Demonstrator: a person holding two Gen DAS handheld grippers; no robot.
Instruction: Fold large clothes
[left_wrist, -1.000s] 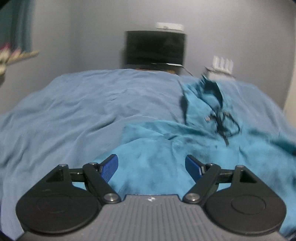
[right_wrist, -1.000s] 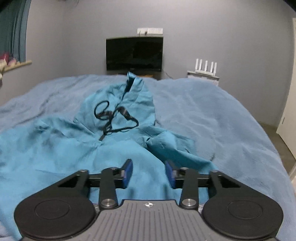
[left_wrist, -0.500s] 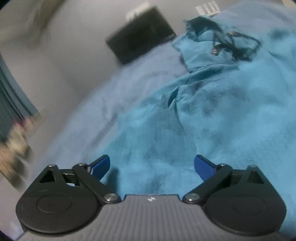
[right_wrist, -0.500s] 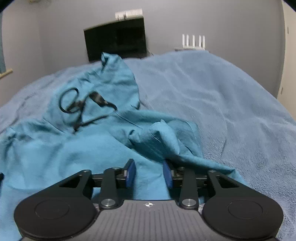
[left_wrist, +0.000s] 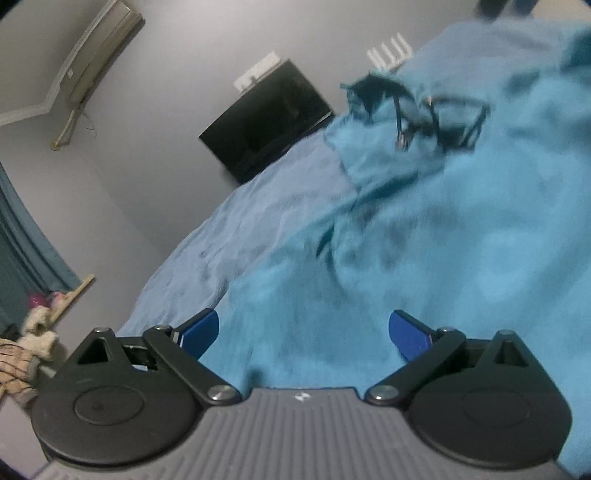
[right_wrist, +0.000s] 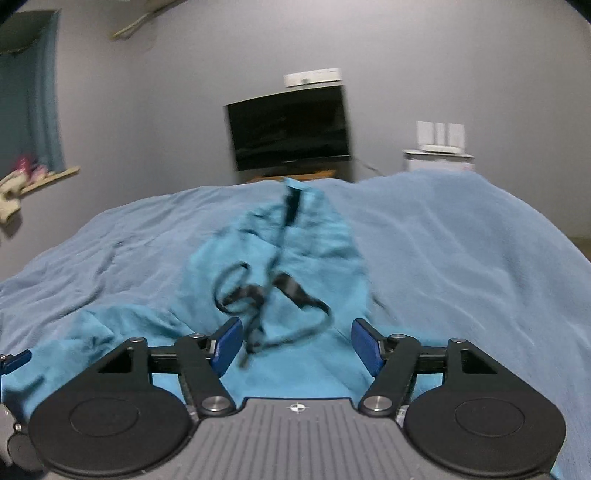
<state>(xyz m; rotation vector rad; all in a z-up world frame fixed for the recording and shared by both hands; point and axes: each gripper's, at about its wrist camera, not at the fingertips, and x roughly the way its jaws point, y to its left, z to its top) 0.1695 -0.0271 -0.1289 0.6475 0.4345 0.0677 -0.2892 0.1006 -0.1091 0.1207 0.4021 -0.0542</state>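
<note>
A teal hoodie (left_wrist: 424, 229) with a black drawstring (left_wrist: 439, 122) lies spread on a blue blanket (left_wrist: 266, 221). My left gripper (left_wrist: 304, 334) is tilted low over the hoodie's body, jaws wide open, only flat cloth beneath them. In the right wrist view the hoodie (right_wrist: 288, 251) stretches away with its hood toward the far wall and the drawstring (right_wrist: 269, 295) looped on the chest. My right gripper (right_wrist: 297, 345) hovers just before that cord; its jaws are opening and the pads press on nothing. At the far left edge a blue fingertip of the left gripper (right_wrist: 14, 360) shows.
The blue blanket (right_wrist: 461, 251) covers the whole bed. A dark monitor (right_wrist: 290, 133) stands against the grey wall behind it, and a white router (right_wrist: 439, 138) sits to its right. A curtain (right_wrist: 33, 96) and a shelf with soft toys (left_wrist: 37, 325) are at the left.
My left gripper rolled, dropped closer to the hoodie and spread wider. My right gripper let go of the folded cloth edge, opened, and shifted left to face the drawstring.
</note>
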